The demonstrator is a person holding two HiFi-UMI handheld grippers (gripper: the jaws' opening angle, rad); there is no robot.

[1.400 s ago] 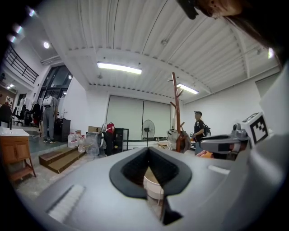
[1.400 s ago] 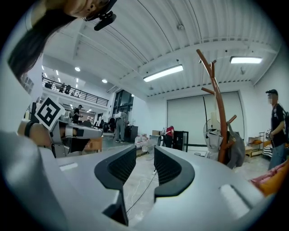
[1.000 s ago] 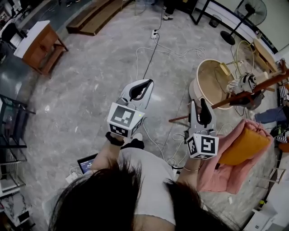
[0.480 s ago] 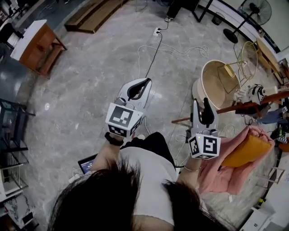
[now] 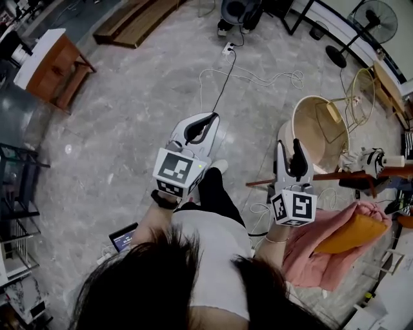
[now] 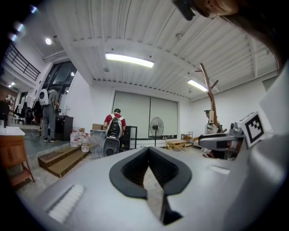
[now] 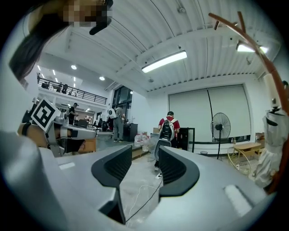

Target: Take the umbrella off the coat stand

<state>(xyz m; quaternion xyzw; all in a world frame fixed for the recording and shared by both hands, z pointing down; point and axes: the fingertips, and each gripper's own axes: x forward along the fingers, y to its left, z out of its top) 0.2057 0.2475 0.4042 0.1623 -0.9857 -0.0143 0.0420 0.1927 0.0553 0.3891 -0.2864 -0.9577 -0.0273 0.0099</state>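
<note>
The right gripper (image 7: 144, 155) is held level with its jaws partly apart. They have just been opening, and nothing is between the black pads (image 7: 116, 164); only the grey floor (image 5: 129, 116) and a white cable (image 5: 222, 77) show through the gap. The left gripper (image 6: 148, 151) is level beside it. Its jaws meet at the tips, closed on nothing, and only a narrow slit remains behind them. In the head view both grippers are in front of the person's body, the left gripper (image 5: 208, 120) over bare floor. The right gripper (image 5: 288, 151) is just beside a pale round tub (image 5: 310, 138). The tub's inner wall is in plain sight, and a small yellowish piece (image 5: 333, 111) shows at its far rim; whether that lies in the tub or behind it I cannot tell. Past the tub the brown wooden coat stand (image 5: 335, 175) reaches out to the right. A white and black bundle (image 5: 373, 161) hangs on it, apparently the umbrella, well apart from both grippers. Below the stand a pink cloth (image 5: 316, 254) is wrapped around an orange cushion (image 5: 352, 233). A standing fan (image 5: 369, 18) is at the far wall.
</note>
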